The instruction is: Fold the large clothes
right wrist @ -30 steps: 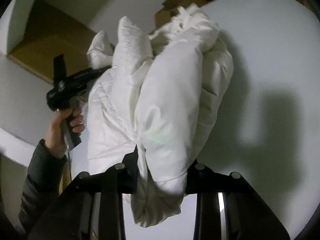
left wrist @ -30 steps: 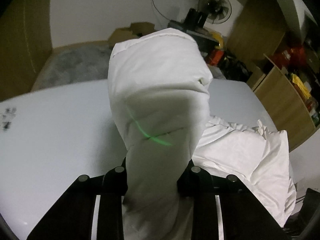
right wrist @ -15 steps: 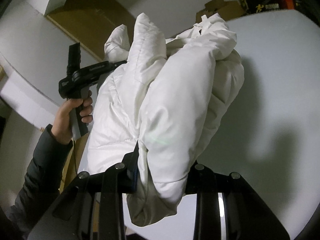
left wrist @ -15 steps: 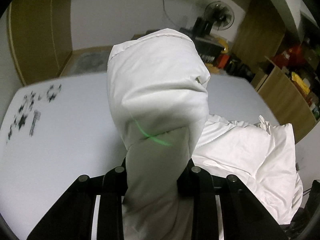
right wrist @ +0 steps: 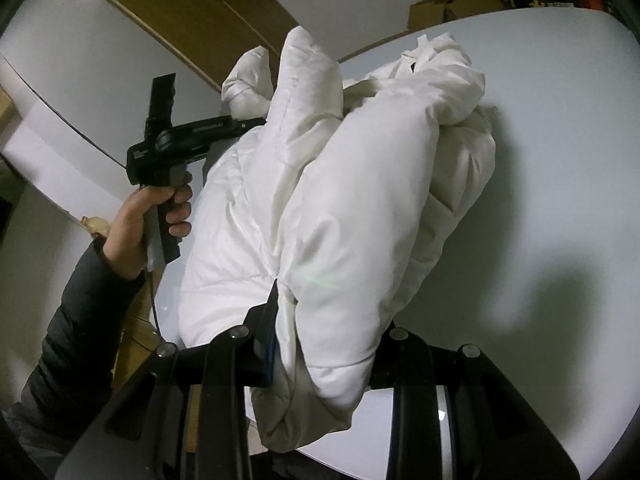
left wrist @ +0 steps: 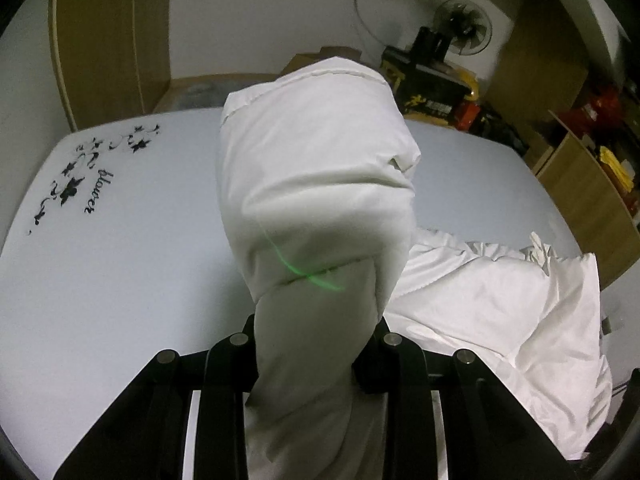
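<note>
A white padded jacket point(left wrist: 316, 184) fills the middle of the left wrist view. My left gripper point(left wrist: 316, 336) is shut on a thick bunched fold of it, which stands up above the fingers. The rest of the jacket point(left wrist: 500, 304) lies crumpled on the pale bed point(left wrist: 120, 272) to the right. In the right wrist view my right gripper point(right wrist: 324, 340) is shut on another puffy part of the jacket point(right wrist: 360, 200), held above the bed point(right wrist: 560, 160). At the left there, a hand point(right wrist: 148, 216) holds the left gripper's black body point(right wrist: 188, 140), whose fingers are hidden in the cloth.
A black flower print point(left wrist: 80, 172) marks the bed's far left corner. Beyond the bed stand a wooden wardrobe point(left wrist: 112, 40), a fan point(left wrist: 464, 32) and stacked boxes point(left wrist: 432, 92). Open wooden shelves point(left wrist: 592, 184) line the right side. Cardboard boxes point(right wrist: 440, 8) sit past the bed.
The left gripper has swung sideways with its fold, bringing the flower print into view at the left. The right view has rolled a little. Both grips on the jacket hold unchanged.
</note>
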The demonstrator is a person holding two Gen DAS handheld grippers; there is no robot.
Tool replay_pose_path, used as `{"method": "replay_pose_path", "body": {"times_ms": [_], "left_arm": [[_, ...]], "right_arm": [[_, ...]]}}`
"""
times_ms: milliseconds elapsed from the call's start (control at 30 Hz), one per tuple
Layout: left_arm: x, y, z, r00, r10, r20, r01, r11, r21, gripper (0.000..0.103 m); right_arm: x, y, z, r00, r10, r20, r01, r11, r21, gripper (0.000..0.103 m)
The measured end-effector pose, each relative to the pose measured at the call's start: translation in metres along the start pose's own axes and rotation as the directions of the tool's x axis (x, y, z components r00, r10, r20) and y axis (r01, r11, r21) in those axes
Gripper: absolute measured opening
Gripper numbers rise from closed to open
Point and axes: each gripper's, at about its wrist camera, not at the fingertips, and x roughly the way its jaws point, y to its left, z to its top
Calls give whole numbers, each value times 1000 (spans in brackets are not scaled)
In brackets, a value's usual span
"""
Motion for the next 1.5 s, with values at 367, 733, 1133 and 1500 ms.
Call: {"method": "replay_pose_path", "body": {"times_ms": [367, 733, 1133, 1500], "left_arm": [[9, 15, -29, 994, 82, 66, -76, 993, -88, 69], [-251, -74, -169, 849, 394, 353, -333, 917, -222, 80], [-277, -141, -279, 858, 405, 316, -374, 914, -156, 81], [-274, -130, -284, 868, 391, 305, -347, 918, -192, 81]], "right_arm": [[-30, -70, -32, 996, -70, 49, 59, 978, 199, 101], [-139, 54, -62, 858, -344, 380, 422, 896, -142, 103], [-123, 132, -113, 809, -392, 439, 539, 793, -284, 103], [-124, 134, -125, 795, -423, 435, 549, 807, -219, 103]]}}
